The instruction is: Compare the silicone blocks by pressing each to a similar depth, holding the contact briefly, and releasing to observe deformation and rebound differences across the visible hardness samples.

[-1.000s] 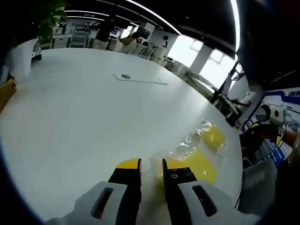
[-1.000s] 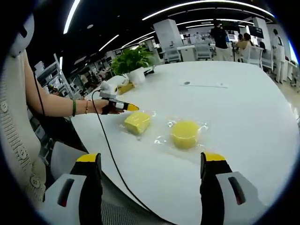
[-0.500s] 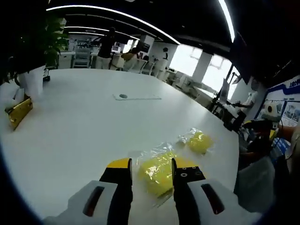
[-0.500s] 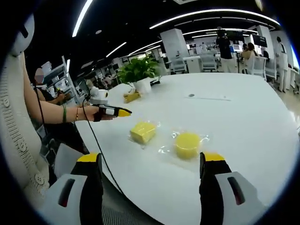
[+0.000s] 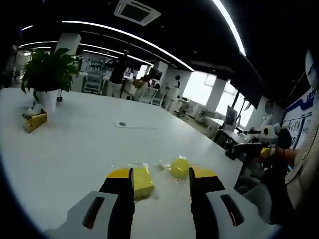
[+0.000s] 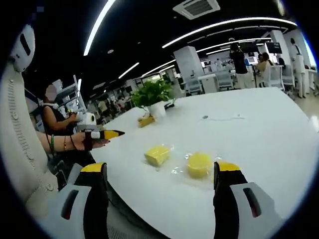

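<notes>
White worktop (image 5: 65,149) runs back to a plant (image 5: 47,74) in the left gripper view; the left gripper (image 5: 160,185) hangs with jaws narrowly parted and empty, the square block (image 5: 142,181) beside the left jaw's tip, the round block (image 5: 180,168) just beyond the gap. Right gripper view: the right gripper (image 6: 160,180) stands wide and empty, both wrapped blocks ahead between the jaws, round one nearer the right jaw, square one (image 6: 157,155) further left.

Yellow square silicone block (image 6: 157,155), round yellow block (image 6: 199,164) beside it, both apparently plastic-wrapped
</notes>
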`<action>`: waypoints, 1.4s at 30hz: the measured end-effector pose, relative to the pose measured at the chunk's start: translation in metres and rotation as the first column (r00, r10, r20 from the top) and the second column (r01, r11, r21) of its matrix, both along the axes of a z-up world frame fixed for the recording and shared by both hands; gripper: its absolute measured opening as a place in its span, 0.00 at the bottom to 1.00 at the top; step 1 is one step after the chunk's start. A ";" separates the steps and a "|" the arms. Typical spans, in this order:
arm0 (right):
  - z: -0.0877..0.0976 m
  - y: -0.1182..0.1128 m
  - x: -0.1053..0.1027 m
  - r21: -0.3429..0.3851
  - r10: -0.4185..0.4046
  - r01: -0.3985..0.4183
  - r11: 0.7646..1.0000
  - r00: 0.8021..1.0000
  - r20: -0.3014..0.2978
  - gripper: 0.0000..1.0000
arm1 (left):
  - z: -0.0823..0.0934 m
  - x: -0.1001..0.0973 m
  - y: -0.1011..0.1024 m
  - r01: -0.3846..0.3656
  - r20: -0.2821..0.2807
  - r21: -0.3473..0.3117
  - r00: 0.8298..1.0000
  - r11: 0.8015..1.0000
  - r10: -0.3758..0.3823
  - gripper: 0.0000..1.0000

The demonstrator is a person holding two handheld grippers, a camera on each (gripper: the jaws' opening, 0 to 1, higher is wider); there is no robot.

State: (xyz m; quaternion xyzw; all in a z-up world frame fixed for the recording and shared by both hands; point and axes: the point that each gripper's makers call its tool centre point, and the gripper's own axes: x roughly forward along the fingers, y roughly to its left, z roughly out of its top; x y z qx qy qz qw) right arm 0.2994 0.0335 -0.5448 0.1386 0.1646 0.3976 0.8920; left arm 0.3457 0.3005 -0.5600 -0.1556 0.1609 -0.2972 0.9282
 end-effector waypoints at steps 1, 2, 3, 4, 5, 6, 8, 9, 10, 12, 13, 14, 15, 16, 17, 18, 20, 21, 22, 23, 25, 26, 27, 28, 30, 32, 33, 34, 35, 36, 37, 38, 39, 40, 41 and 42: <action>0.006 -0.002 0.000 0.031 -0.007 0.007 0.999 1.000 0.011 0.84 | 0.011 -0.004 -0.004 -0.006 0.025 -0.034 1.000 0.999 0.007 0.44; 0.015 -0.006 0.000 0.070 -0.020 0.017 0.997 0.999 0.045 0.84 | 0.017 -0.006 -0.006 -0.009 0.045 -0.052 0.999 0.999 0.011 0.44; 0.021 -0.009 0.001 0.095 -0.029 0.022 0.995 0.997 0.066 0.84 | 0.025 -0.009 -0.009 -0.011 0.069 -0.075 0.998 0.997 0.016 0.45; 0.027 -0.012 0.000 0.121 -0.031 0.020 0.992 0.996 0.088 0.85 | 0.030 -0.013 -0.013 -0.011 0.078 -0.075 0.997 0.997 0.017 0.45; 0.031 -0.014 0.000 0.131 -0.036 0.022 0.991 0.994 0.101 0.86 | 0.033 -0.015 -0.015 -0.009 0.090 -0.072 0.996 0.997 0.015 0.46; 0.033 -0.017 -0.001 0.127 -0.037 0.022 0.992 0.992 0.119 0.86 | 0.037 -0.017 -0.018 -0.007 0.101 -0.075 0.995 0.997 0.015 0.47; 0.035 -0.020 -0.003 0.116 -0.029 0.012 0.993 0.989 0.145 0.87 | 0.046 -0.022 -0.023 -0.003 0.126 -0.089 0.992 0.996 0.014 0.49; 0.036 -0.021 -0.004 0.114 -0.026 0.009 0.993 0.989 0.149 0.88 | 0.049 -0.024 -0.025 0.002 0.140 -0.093 0.990 0.996 0.011 0.51; 0.036 -0.023 -0.005 0.114 -0.024 0.006 0.993 0.988 0.152 0.90 | 0.051 -0.026 -0.027 0.005 0.142 -0.095 0.990 0.995 0.008 0.53; 0.034 -0.025 -0.005 0.116 -0.022 0.006 0.993 0.990 0.137 0.93 | 0.055 -0.029 -0.032 0.018 0.159 -0.097 0.987 0.995 -0.003 0.60; 0.031 -0.027 -0.006 0.119 -0.019 0.005 0.993 0.993 0.118 0.93 | 0.056 -0.030 -0.033 0.019 0.161 -0.095 0.987 0.995 -0.003 0.63; 0.029 -0.028 -0.007 0.122 -0.017 0.004 0.993 0.994 0.104 0.93 | 0.056 -0.031 -0.034 0.021 0.162 -0.094 0.987 0.995 -0.005 0.64; 0.028 -0.029 -0.008 0.115 -0.017 0.005 0.993 0.994 0.106 0.92 | 0.056 -0.032 -0.035 0.026 0.160 -0.094 0.987 0.995 -0.011 0.65; 0.026 -0.031 -0.010 0.109 -0.019 0.007 0.994 0.994 0.108 0.92 | 0.056 -0.033 -0.037 0.031 0.153 -0.091 0.988 0.995 -0.017 0.65; 0.025 -0.033 -0.010 0.109 -0.022 0.010 0.994 0.994 0.107 0.92 | 0.054 -0.034 -0.039 0.035 0.148 -0.085 0.989 0.996 -0.022 0.65; 0.024 -0.034 -0.011 0.111 -0.022 0.011 0.994 0.995 0.098 0.92 | 0.054 -0.034 -0.040 0.037 0.145 -0.083 0.989 0.996 -0.025 0.65; 0.021 -0.036 -0.012 0.113 -0.025 0.015 0.993 0.996 0.089 0.91 | 0.052 -0.035 -0.045 0.045 0.134 -0.084 0.990 0.995 -0.034 0.67; 0.019 -0.038 -0.013 0.110 -0.028 0.019 0.994 0.996 0.082 0.91 | 0.049 -0.034 -0.048 0.050 0.121 -0.083 0.992 0.995 -0.040 0.67; 0.017 -0.039 -0.013 0.109 -0.028 0.020 0.994 0.997 0.078 0.91 | 0.047 -0.034 -0.050 0.054 0.111 -0.081 0.993 0.995 -0.045 0.68; 0.015 -0.040 -0.013 0.104 -0.030 0.023 0.994 0.997 0.072 0.90 | 0.043 -0.033 -0.053 0.056 0.092 -0.079 0.995 0.995 -0.048 0.68; 0.010 -0.042 -0.013 0.096 -0.031 0.025 0.995 0.998 0.060 0.89 | 0.040 -0.029 -0.058 0.052 0.071 -0.097 0.996 0.994 -0.045 0.67; 0.006 -0.044 -0.012 0.093 -0.032 0.027 0.995 0.998 0.049 0.89 | 0.037 -0.028 -0.058 0.046 0.053 -0.106 0.998 0.993 -0.041 0.67; 0.003 -0.045 -0.012 0.091 -0.033 0.029 0.995 0.999 0.040 0.88 | 0.033 -0.027 -0.060 0.038 0.015 -0.123 0.999 0.992 -0.036 0.67; 0.001 -0.047 -0.012 0.094 -0.037 0.034 0.995 0.999 0.033 0.88 | 0.032 -0.023 -0.060 0.037 0.023 -0.123 0.999 0.992 -0.035 0.68; -0.001 -0.049 -0.011 0.097 -0.040 0.037 0.995 0.999 0.028 0.88 | 0.027 -0.019 -0.063 0.030 -0.001 -0.123 1.000 0.992 -0.030 0.71; -0.003 -0.051 -0.010 0.105 -0.044 0.042 0.994 0.999 0.016 0.87 | 0.022 -0.016 -0.066 0.023 -0.032 -0.145 0.999 0.989 -0.027 0.74; -0.004 -0.052 -0.009 0.107 -0.046 0.044 0.993 0.999 0.015 0.87 | 0.019 -0.015 -0.067 0.014 -0.054 -0.160 0.998 0.987 -0.023 0.74; -0.004 -0.052 -0.009 0.106 -0.047 0.045 0.993 0.999 0.014 0.87 | 0.014 -0.012 -0.069 -0.007 -0.090 -0.182 0.996 0.983 -0.010 0.74; -0.005 -0.053 -0.008 0.106 -0.047 0.045 0.993 0.999 0.013 0.86 | 0.011 -0.009 -0.071 -0.019 -0.115 -0.204 0.993 0.979 -0.005 0.75; -0.006 -0.054 -0.007 0.108 -0.047 0.046 0.993 0.999 0.011 0.86 | 0.008 -0.006 -0.074 -0.041 -0.153 -0.253 0.988 0.967 0.002 0.75; -0.007 -0.054 -0.007 0.113 -0.048 0.047 0.993 0.999 0.009 0.86 | 0.006 -0.003 -0.077 -0.055 -0.176 -0.288 0.984 0.956 0.004 0.75; -0.007 -0.055 -0.006 0.118 -0.051 0.050 0.992 0.999 0.009 0.86 | 0.004 0.001 -0.080 -0.079 -0.207 -0.333 0.978 0.940 0.009 0.75; -0.008 -0.056 -0.005 0.122 -0.055 0.054 0.991 0.998 0.007 0.86 | 0.003 0.004 -0.081 -0.086 -0.212 -0.350 0.977 0.933 0.011 0.75; -0.009 -0.057 -0.004 0.123 -0.056 0.055 0.991 0.998 0.004 0.86 | 0.002 0.007 -0.083 -0.090 -0.219 -0.358 0.976 0.930 0.011 0.75; -0.010 -0.058 -0.003 0.129 -0.058 0.058 0.990 0.998 -0.002 0.85 | -0.002 0.011 -0.087 -0.078 -0.215 -0.336 0.977 0.939 0.005 0.75; -0.011 -0.058 -0.002 0.131 -0.059 0.059 0.990 0.998 -0.003 0.85 | -0.008 0.012 -0.094 -0.060 -0.232 -0.313 0.973 0.948 -0.015 0.75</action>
